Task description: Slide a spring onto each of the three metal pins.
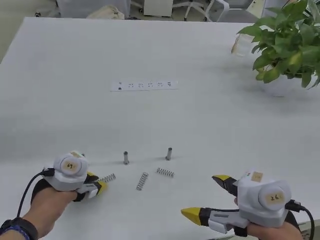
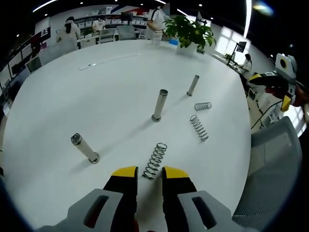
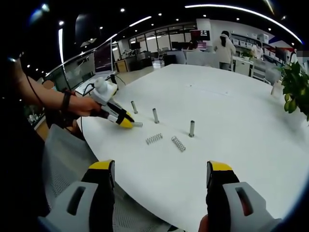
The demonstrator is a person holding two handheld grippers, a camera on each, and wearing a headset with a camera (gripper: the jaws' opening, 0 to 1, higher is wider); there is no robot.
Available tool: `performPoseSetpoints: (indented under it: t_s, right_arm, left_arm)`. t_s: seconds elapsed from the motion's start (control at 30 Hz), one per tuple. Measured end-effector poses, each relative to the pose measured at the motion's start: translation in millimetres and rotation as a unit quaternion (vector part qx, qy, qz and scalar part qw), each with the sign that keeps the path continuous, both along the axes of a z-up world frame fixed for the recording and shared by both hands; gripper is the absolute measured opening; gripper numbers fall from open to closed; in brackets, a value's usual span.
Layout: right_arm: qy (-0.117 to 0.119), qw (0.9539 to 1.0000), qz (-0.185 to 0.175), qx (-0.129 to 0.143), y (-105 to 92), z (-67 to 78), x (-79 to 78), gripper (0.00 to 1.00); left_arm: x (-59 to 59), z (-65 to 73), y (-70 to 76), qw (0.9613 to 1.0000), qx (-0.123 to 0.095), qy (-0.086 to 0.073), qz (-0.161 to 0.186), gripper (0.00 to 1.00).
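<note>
Three small metal pins stand upright on the white table (image 1: pixel 200 115). Two of them are the pin (image 1: pixel 126 158) and the pin (image 1: pixel 169 153) in the head view. In the left gripper view they are the near pin (image 2: pixel 85 148), the middle pin (image 2: pixel 159 104) and the far pin (image 2: pixel 192 85). Three springs lie flat: spring (image 1: pixel 107 178), spring (image 1: pixel 142 181) and spring (image 1: pixel 165 172). My left gripper (image 1: pixel 100 186) (image 2: pixel 149 172) has its jaws a narrow gap apart, and the near end of one spring (image 2: pixel 154 160) lies just at that gap, not squeezed. My right gripper (image 1: pixel 206 196) (image 3: pixel 161 166) is wide open and holds nothing, to the right of the springs.
A white power strip (image 1: pixel 144 85) lies flat mid-table behind the pins. A potted plant (image 1: pixel 287 40) stands at the far right with a clear cup (image 1: pixel 242 45) beside it. Chairs line the table's far edge. People stand in the room beyond.
</note>
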State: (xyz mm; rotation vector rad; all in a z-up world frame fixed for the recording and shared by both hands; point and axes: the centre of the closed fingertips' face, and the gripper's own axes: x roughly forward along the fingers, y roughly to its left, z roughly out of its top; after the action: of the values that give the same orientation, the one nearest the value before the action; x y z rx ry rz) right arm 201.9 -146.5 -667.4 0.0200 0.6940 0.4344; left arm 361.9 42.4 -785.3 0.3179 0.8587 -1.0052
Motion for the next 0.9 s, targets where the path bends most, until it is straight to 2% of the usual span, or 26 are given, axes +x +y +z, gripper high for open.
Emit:
performPoseSetpoints:
  t_s: [0.07,0.3,0.5,0.6,0.7,0.9]
  right_arm:
    - [0.000,1.0000,0.000,-0.001,-0.3,-0.2,0.0,0.77]
    - [0.001,1.0000,0.000,0.000,0.1,-0.6,0.0,0.77]
    - [0.001,1.0000,0.003,0.001,2.8,-0.8,0.2,0.76]
    - [0.000,1.0000,0.001,0.001,2.9,0.6,0.3,0.76]
    - [0.000,1.0000,-0.001,0.001,2.1,0.7,-0.3,0.76]
    - [0.001,1.0000,-0.001,0.001,1.2,-1.8,-2.6,0.76]
  left_arm:
    - [3.8,-0.7,0.4,1.0000,0.006,-0.007,0.000,0.06]
    - [1.7,0.4,0.2,0.9997,0.012,-0.015,-0.011,0.03]
    - [2.2,-0.7,1.1,0.9999,0.012,-0.005,0.003,0.03]
    - [-1.5,-0.8,1.7,0.9999,0.011,0.001,0.003,0.02]
    - [-4.4,0.3,5.9,0.9999,0.013,0.001,0.003,0.02]
    - [-9.5,7.6,17.8,0.9999,0.013,-0.008,0.004,0.02]
